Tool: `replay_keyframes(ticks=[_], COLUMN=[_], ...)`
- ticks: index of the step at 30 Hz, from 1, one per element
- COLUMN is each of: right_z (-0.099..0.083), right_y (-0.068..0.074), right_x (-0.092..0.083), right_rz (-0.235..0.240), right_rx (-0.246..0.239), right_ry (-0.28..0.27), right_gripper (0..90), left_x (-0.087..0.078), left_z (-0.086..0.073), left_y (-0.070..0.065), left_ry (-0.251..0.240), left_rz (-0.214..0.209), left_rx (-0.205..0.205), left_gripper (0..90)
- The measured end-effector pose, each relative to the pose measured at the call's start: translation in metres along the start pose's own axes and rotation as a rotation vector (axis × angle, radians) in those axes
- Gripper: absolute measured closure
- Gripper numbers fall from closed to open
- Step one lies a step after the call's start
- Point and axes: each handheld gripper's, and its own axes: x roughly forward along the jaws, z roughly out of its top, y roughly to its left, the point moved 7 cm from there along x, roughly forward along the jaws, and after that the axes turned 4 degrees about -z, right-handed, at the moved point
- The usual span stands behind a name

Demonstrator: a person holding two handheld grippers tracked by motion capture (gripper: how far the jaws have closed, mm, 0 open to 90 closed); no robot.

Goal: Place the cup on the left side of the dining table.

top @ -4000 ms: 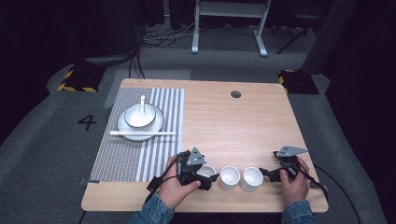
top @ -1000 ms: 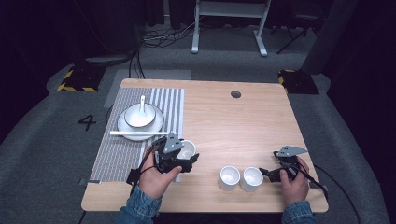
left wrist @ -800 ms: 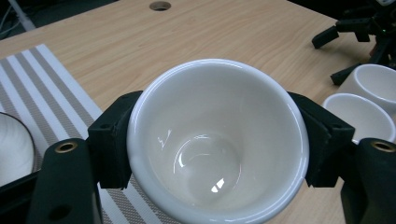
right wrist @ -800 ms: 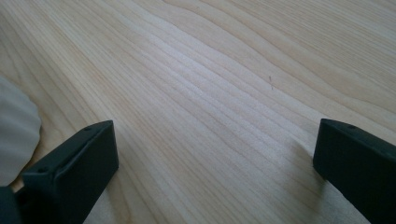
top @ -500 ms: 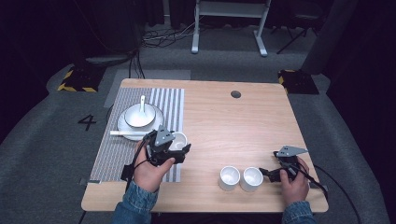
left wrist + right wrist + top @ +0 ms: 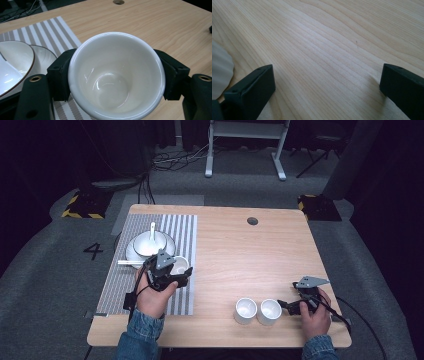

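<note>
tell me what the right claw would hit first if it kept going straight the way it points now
Probably the nearer white cup: the right claw points left along the table, jaws open and empty, with that cup just ahead.

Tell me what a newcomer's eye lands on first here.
The left gripper clamps a glossy white ceramic cup over the grey striped placemat, beside a white bowl on a plate. Two matching white cups stand side by side near the table's front edge, next to the open right gripper.

Lab or studio: hazard-taped floor blocks (image 6: pixel 79 206), cables, dark surroundings.
</note>
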Motion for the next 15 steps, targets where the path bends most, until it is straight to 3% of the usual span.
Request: replay_keyframes(ticks=[15], right_z=[0.000], right_y=[0.000], right_x=[0.000], right_rz=[0.001], right_rx=[0.000], right_ry=[0.000], right_gripper=[0.1], left_x=[0.020], left_z=[-0.025], left_y=[0.031], left_ry=[0.090], left_rz=[0.033], left_rx=[-0.069], left_gripper=[26.8])
